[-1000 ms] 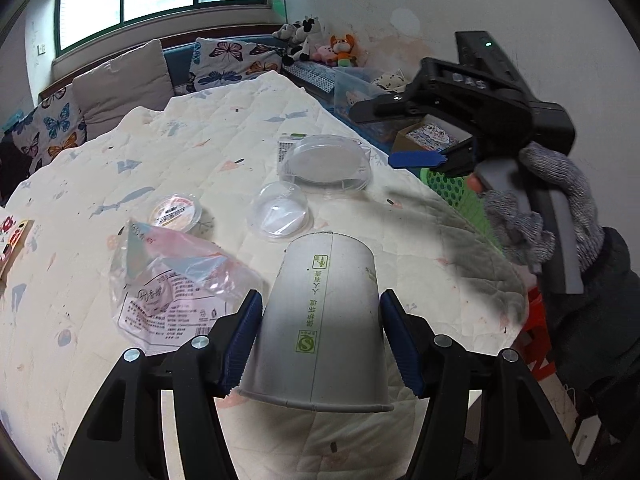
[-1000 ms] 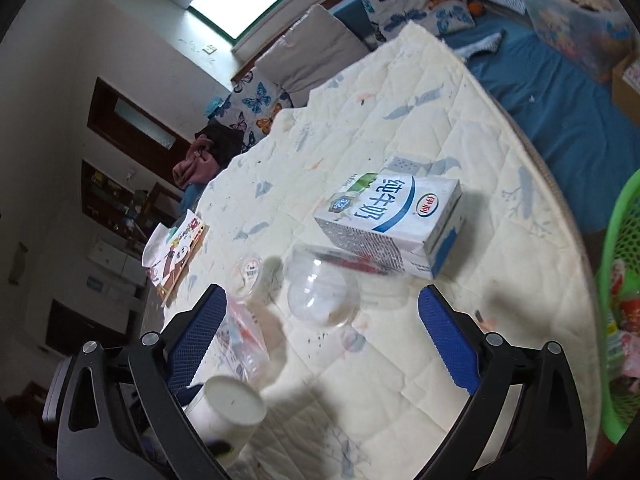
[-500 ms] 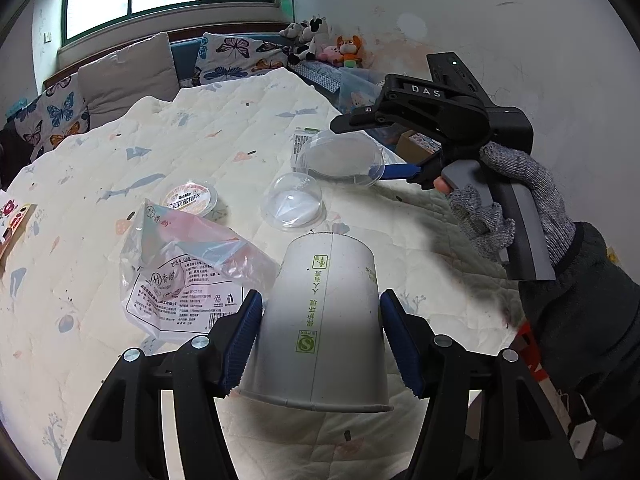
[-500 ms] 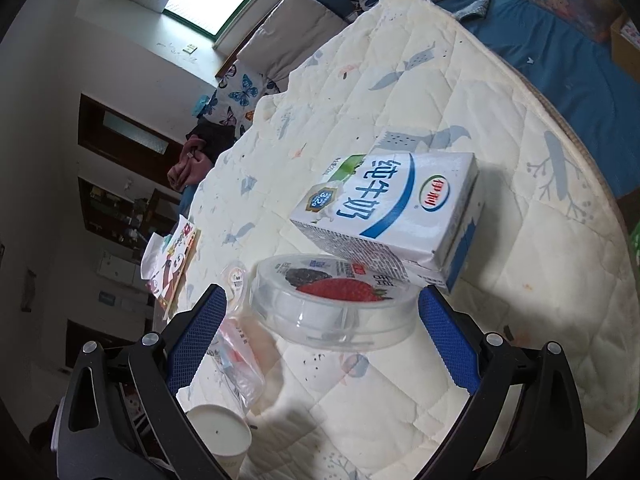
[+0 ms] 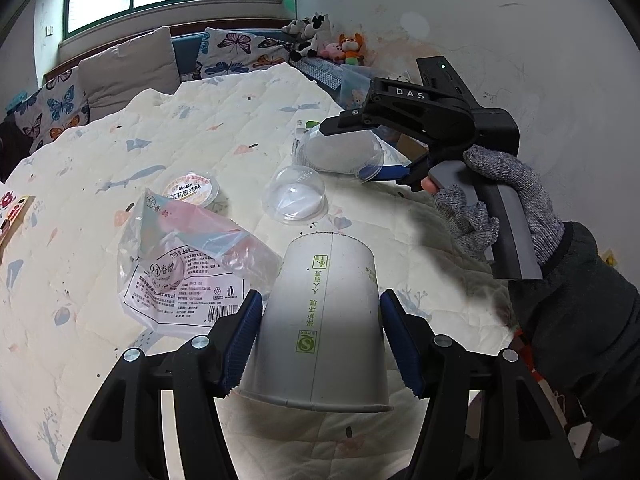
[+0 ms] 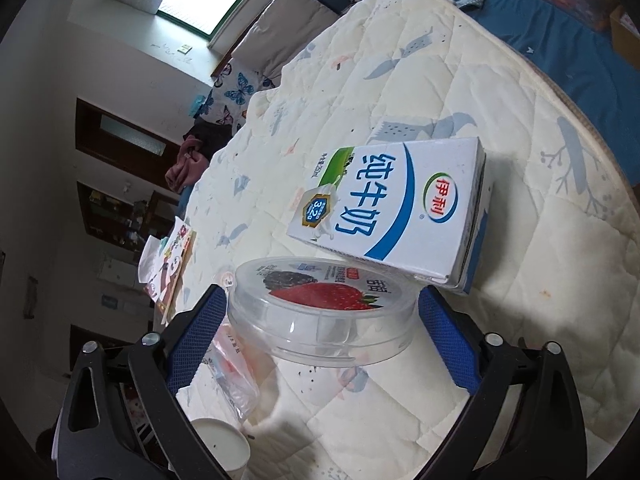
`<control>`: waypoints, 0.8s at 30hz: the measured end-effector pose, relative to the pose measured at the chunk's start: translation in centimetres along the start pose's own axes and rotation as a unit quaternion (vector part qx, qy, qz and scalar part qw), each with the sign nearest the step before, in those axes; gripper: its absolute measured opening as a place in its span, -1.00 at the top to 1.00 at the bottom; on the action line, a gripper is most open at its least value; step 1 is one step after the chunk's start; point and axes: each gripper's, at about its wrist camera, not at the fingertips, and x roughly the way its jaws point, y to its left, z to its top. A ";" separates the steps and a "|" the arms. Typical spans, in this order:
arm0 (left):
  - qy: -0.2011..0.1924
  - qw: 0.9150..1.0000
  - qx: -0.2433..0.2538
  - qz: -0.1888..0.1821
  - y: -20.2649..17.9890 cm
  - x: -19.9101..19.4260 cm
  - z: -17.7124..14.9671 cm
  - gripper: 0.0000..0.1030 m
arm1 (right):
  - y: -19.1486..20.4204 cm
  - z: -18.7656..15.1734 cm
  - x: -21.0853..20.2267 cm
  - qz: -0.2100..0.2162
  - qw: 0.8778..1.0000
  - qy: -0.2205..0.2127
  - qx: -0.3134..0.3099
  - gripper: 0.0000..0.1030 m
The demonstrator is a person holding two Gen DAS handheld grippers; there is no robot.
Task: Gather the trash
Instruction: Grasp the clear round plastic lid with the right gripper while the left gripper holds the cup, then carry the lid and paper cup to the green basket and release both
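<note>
The left gripper (image 5: 320, 336) is clamped on a paper cup (image 5: 320, 320), held upside down above the quilted worktop (image 5: 100, 320). The right gripper (image 6: 320, 320) is closing around a round clear tub (image 6: 320, 312) with a strawberry label; its pads sit just beside the rim. A milk carton (image 6: 396, 208) lies flat behind the tub; a plastic bag (image 5: 180, 264) and clear dome lid (image 5: 296, 196) lie nearby.

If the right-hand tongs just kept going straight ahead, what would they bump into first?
The right tongs, whose jaws are closing, already have the clear round strawberry tub between them, so that comes first. Just beyond it lies the milk carton on the quilted table, though how far beyond is hard to judge.
</note>
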 end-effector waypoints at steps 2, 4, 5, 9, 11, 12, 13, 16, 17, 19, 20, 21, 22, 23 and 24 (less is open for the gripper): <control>0.000 1.000 -0.001 0.001 0.0 0.0 -0.1 -0.14 | 0.1 -0.2 -0.2 0.001 1.000 -0.003 -0.003 -0.80; -0.001 1.000 -0.003 -0.001 0.1 -0.1 0.0 -0.14 | 0.2 -0.3 -0.6 0.002 1.000 -0.006 -0.007 -0.79; -0.001 1.000 -0.004 -0.002 0.1 -0.2 0.0 -0.14 | 0.2 -0.4 -0.8 0.004 1.000 -0.008 -0.007 -0.79; -0.005 1.000 -0.005 -0.005 0.0 -0.4 0.2 -0.14 | 0.3 -0.9 -2.0 0.011 1.000 -0.014 -0.010 -0.79; -0.007 1.000 -0.004 -0.006 -0.1 -0.5 0.3 -0.14 | 0.4 -1.3 -2.9 0.016 1.000 -0.017 -0.014 -0.79; -0.007 1.000 -0.003 -0.007 -0.2 -0.5 0.4 -0.14 | 0.4 -1.6 -3.6 0.015 1.000 -0.019 -0.019 -0.79; -0.008 1.000 -0.003 -0.009 -0.4 -0.5 0.5 -0.14 | 0.4 -1.8 -4.0 0.016 0.999 -0.021 -0.021 -0.79; -0.011 1.000 0.004 -0.014 -1.1 -0.5 1.0 -0.14 | 0.2 -2.6 -5.9 0.019 0.999 -0.030 -0.024 -0.79; -0.011 1.000 0.007 -0.017 -1.5 -0.4 1.2 -0.14 | 0.1 -2.8 -6.5 0.019 0.999 -0.033 -0.025 -0.79; -0.010 1.000 0.009 -0.021 -2.0 -0.1 1.5 -0.14 | -0.4 -3.4 -7.8 0.016 0.999 -0.038 -0.024 -0.79; -0.009 1.000 0.011 -0.024 -2.4 0.1 1.7 -0.14 | -0.5 -3.6 -8.2 0.013 0.999 -0.039 -0.025 -0.79; -0.009 1.000 0.012 -0.027 -2.7 0.2 1.8 -0.14 | -0.6 -3.9 -8.7 0.009 0.999 -0.040 -0.025 -0.79; -0.008 0.999 0.013 -0.029 -3.0 0.4 1.9 -0.14 | -1.0 -4.2 -9.4 0.006 0.999 -0.042 -0.025 -0.79; -0.006 0.999 0.014 -0.033 -3.4 0.7 2.1 -0.14 | -1.2 -4.4 -9.9 0.003 0.999 -0.044 -0.024 -0.79; -0.004 0.999 0.015 -0.036 -3.7 0.8 2.2 -0.14 | -1.6 -4.7 -10.6 0.001 0.999 -0.047 -0.024 -0.79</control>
